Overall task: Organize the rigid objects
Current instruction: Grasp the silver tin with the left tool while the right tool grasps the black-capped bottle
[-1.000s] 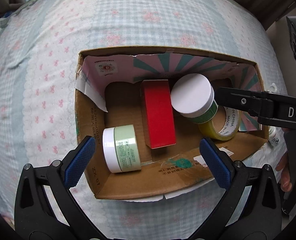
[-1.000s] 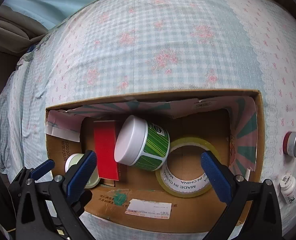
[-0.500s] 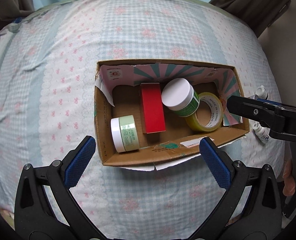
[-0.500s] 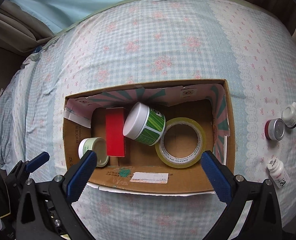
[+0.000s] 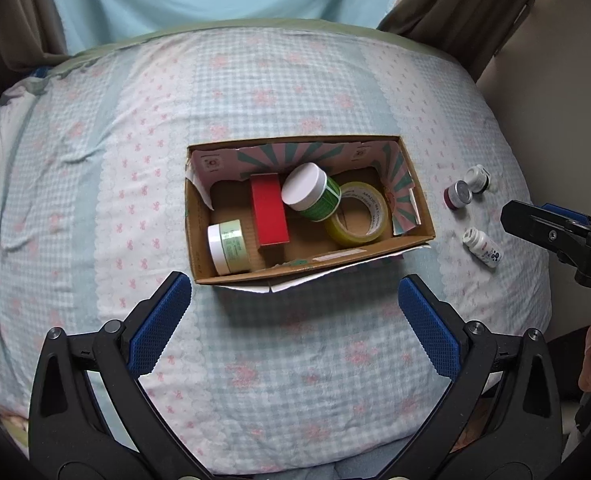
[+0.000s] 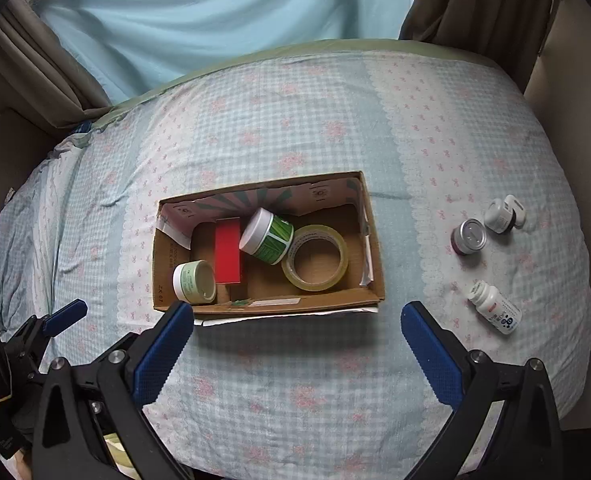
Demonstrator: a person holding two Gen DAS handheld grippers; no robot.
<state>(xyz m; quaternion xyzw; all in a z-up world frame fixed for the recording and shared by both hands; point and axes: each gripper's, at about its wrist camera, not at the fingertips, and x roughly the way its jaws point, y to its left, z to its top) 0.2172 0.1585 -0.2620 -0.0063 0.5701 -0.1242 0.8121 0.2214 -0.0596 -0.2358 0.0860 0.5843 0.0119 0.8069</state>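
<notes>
Cardboard box (image 5: 231, 276): open-topped, at centre frame in both views, resting on the checked bedspread (image 5: 295, 380); pink-and-teal printed flaps folded down inside.
Red box (image 5: 268, 210): flat on the box floor, left of centre, long side running away from the camera.
Pale green jar (image 5: 227, 246): on its side in the lower-left corner of the cardboard box, just beside the red box, white lid to the left.
Green striped jar (image 5: 311, 197): white-lidded, tilted, leaning on the rim of the tape roll (image 5: 357, 214), touching it.
Tape roll: yellowish, clear, in the right half of the cardboard box, printed "MADE IN CHINA".
Silver-lidded jar (image 6: 469, 236): upright on the bedspread at right of frame, well apart from the cardboard box.
White cap bottle (image 6: 503, 213): small, just beside the silver-lidded jar, upper right of it.
White pill bottle (image 6: 493, 307): lying on its side, below those two, at right of frame.
Left gripper (image 5: 295, 300): blue-padded fingers spread wide, nothing between them, low in the frame, below the cardboard box.
Right gripper (image 6: 297, 330): fingers likewise wide apart and empty, low in the frame, below the cardboard box's near wall.
Curtains (image 6: 215, 20): light blue, upper frame, beyond the bed.
</notes>
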